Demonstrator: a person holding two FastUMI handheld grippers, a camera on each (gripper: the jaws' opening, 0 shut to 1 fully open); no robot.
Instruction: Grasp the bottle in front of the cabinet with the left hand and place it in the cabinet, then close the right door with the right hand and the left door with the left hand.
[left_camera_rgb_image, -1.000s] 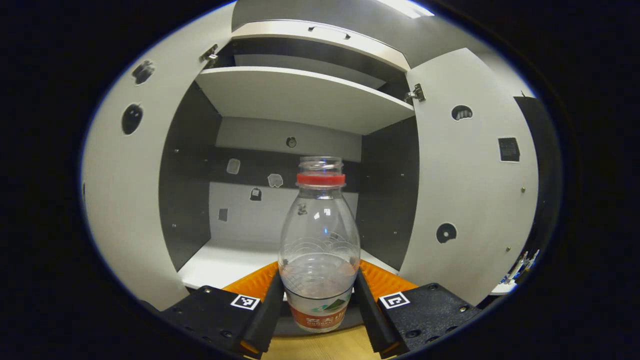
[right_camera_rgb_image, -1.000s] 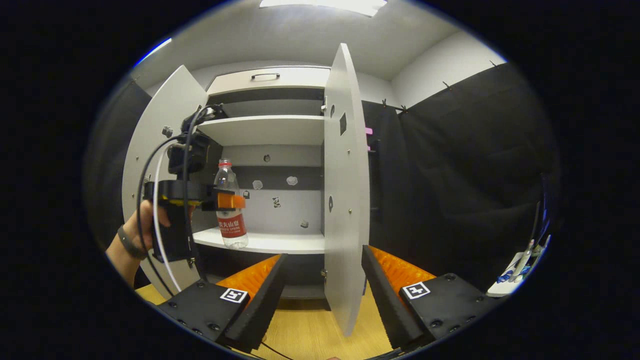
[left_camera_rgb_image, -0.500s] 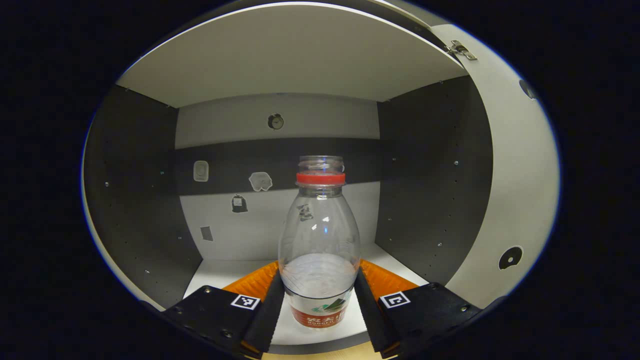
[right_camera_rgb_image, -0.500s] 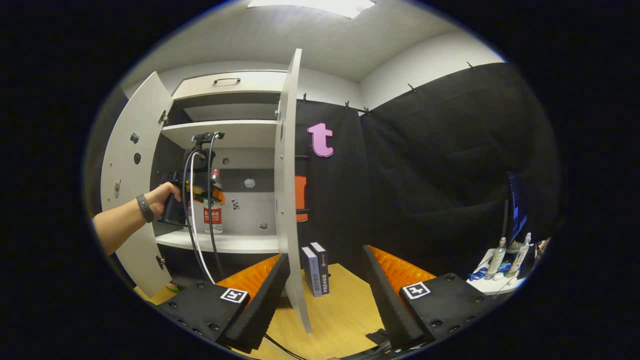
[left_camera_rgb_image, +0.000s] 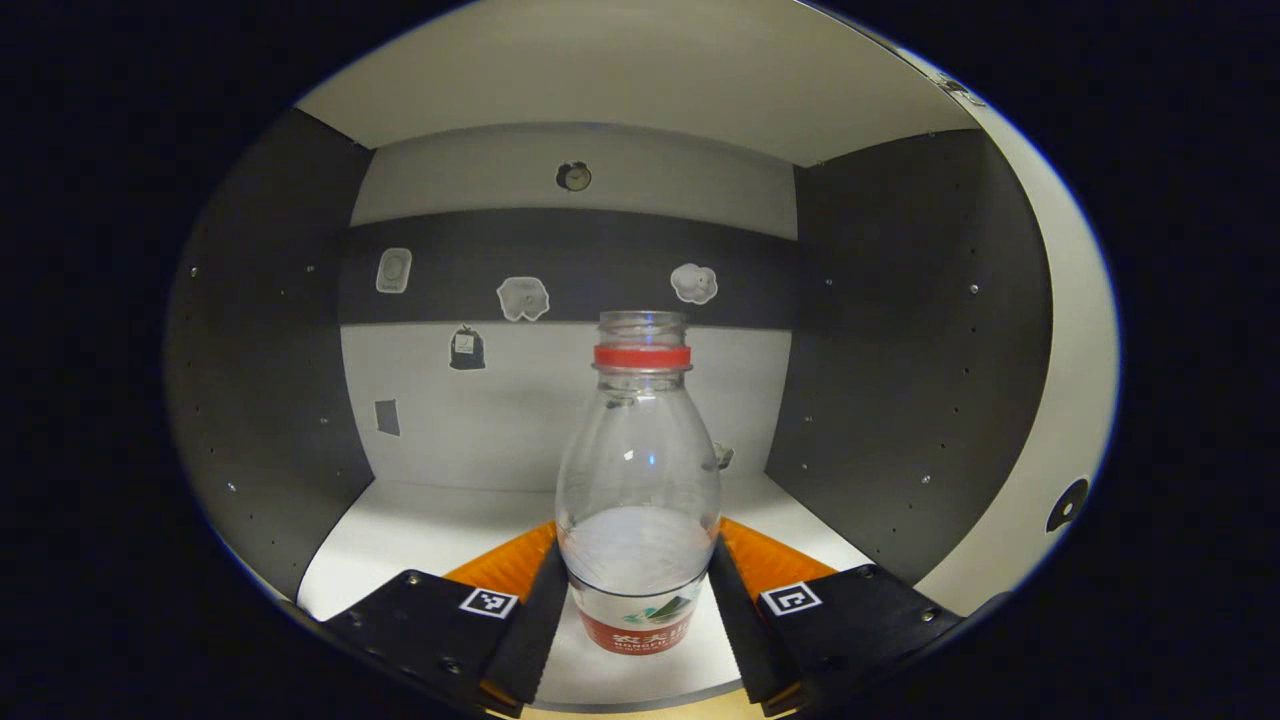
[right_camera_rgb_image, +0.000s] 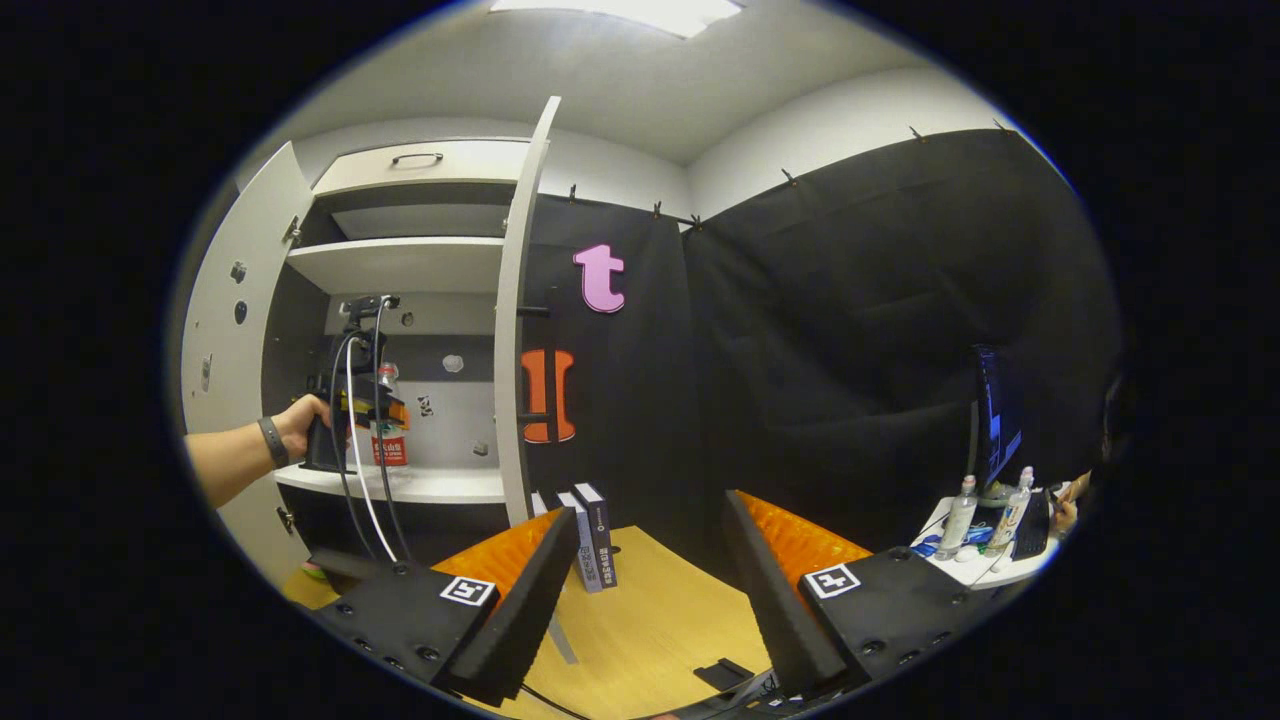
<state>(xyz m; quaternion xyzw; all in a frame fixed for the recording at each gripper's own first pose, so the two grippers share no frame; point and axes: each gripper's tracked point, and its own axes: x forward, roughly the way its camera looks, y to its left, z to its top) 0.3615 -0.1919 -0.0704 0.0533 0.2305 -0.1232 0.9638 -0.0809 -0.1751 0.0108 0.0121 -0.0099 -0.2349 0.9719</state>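
The left gripper (left_camera_rgb_image: 640, 610) clamps both fingers on the upright bottle (left_camera_rgb_image: 638, 480), held inside the cabinet over the shelf (left_camera_rgb_image: 430, 520); whether its base touches is unclear. Outside the shelf, the right gripper (right_camera_rgb_image: 650, 590) gapes empty near the right door (right_camera_rgb_image: 515, 330)

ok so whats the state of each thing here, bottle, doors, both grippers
bottle: upright, no cap, inside the cabinet, gripped
left gripper: shut on the bottle
right gripper: open, holding nothing
right door: open
left door: open
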